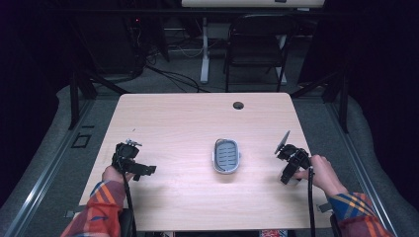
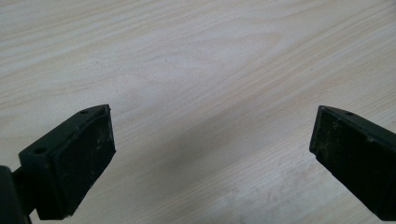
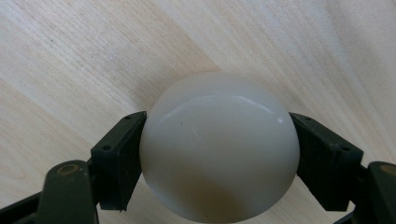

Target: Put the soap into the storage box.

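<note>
The desk is pale, matt wood grain. The white ball looks smooth and glossy. The tongs' pads are scuffed black.

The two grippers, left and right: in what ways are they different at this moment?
The left gripper has its jaws spread wide with bare table between them; the right gripper has its jaws pressed on both sides of a smooth white rounded object. In the high view, the left gripper is at the table's left, the right gripper at its right, a grey slotted dish between them. Both have black jaws and are hand-held.
</note>
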`<state>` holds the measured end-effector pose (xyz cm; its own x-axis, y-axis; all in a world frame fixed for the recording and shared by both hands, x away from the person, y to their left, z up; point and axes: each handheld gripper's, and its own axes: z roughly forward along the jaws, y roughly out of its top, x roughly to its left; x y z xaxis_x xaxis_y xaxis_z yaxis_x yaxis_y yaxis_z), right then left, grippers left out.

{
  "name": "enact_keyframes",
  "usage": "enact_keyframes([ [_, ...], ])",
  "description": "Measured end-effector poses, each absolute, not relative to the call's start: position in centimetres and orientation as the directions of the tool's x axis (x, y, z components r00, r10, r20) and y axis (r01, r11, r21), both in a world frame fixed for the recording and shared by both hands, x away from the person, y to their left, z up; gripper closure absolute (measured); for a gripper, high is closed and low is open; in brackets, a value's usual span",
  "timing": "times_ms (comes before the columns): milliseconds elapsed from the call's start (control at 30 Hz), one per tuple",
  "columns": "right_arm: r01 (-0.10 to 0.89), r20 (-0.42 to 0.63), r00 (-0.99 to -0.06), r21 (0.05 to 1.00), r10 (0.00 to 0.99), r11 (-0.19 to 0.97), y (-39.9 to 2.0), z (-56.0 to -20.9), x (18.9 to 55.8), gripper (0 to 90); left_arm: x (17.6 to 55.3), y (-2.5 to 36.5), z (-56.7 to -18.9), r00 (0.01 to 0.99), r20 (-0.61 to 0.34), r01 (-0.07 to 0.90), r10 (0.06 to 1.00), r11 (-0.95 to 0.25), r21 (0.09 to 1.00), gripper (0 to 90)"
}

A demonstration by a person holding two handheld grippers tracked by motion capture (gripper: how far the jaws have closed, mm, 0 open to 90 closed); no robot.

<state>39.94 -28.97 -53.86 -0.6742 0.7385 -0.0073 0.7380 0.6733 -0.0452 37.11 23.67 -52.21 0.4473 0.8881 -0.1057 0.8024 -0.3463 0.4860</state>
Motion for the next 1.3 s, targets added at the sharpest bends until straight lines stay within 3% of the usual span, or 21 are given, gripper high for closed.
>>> enact_keyframes([
  [367,0.729,-0.007,-0.683,-0.071,0.730,0.681,-28.8,-53.7,40.0,24.0,37.1,23.7,-52.2,0.449,-0.104,0.802,0.888,-0.348,0.486,0.1],
  [933,0.726,-0.025,-0.688,0.000,0.725,0.688,-27.7,-52.6,39.8,24.1,37.1,23.6,-52.2,0.451,-0.103,0.802,0.886,-0.352,0.484,0.1],
  [1300,0.687,-0.033,-0.727,-0.023,0.686,0.727,-26.2,-52.2,40.2,24.1,37.1,23.6,-52.2,0.453,-0.109,0.800,0.885,-0.350,0.488,0.1],
])
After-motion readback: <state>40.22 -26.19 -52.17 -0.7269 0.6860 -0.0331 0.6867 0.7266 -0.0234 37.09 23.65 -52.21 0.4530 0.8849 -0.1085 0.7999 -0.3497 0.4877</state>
